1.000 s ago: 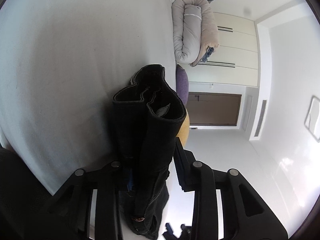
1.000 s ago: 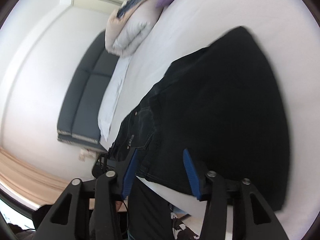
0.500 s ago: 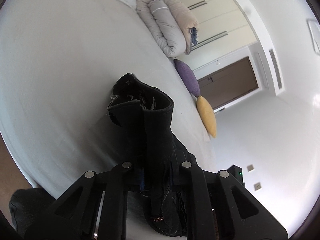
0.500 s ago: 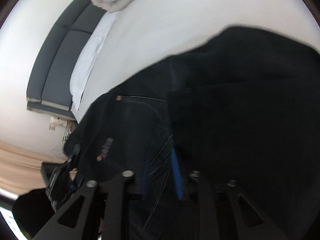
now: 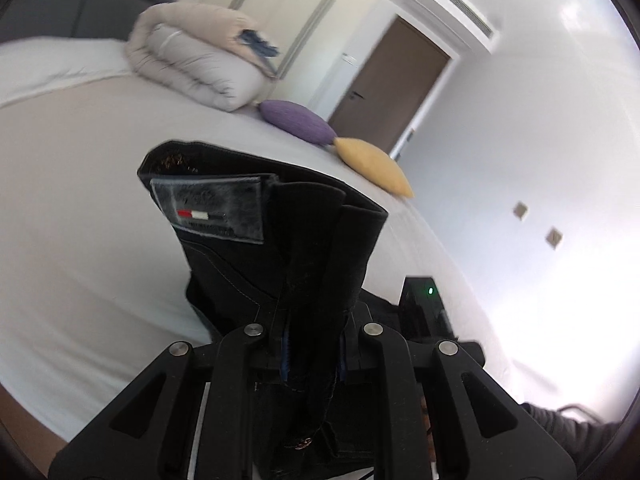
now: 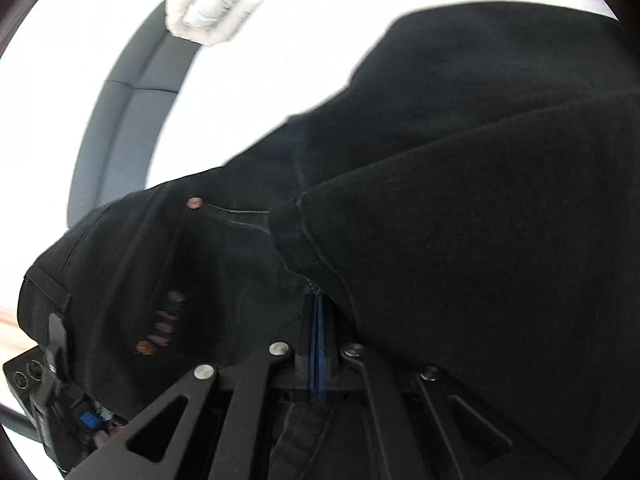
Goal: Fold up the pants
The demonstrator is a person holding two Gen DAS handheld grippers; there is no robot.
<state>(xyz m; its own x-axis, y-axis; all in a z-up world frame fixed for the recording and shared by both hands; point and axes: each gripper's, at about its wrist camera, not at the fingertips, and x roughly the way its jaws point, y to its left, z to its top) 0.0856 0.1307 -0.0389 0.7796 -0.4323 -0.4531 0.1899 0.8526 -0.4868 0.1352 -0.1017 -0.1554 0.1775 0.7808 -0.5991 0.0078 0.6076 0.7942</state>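
The black pants [image 5: 280, 240] are denim with a grey waistband patch. In the left wrist view my left gripper [image 5: 312, 354] is shut on a thick bunch of the waistband, which stands up from the jaws above the white bed [image 5: 80, 200]. In the right wrist view the pants [image 6: 440, 200] fill most of the frame, with a folded leg hem lying over the pocket area. My right gripper [image 6: 318, 344] is shut, its blue pads pressed together on the pants fabric.
A rolled beige duvet [image 5: 196, 56] lies at the head of the bed, with a purple cushion [image 5: 298, 120] and a yellow cushion [image 5: 372, 164] along the far edge. A grey headboard [image 6: 120, 120] is behind. A brown door [image 5: 388, 84] is in the white wall.
The right gripper has closed from open onto the pants fabric. The left gripper has rotated, keeping its hold on the waistband, so the bed now lies level beneath it.
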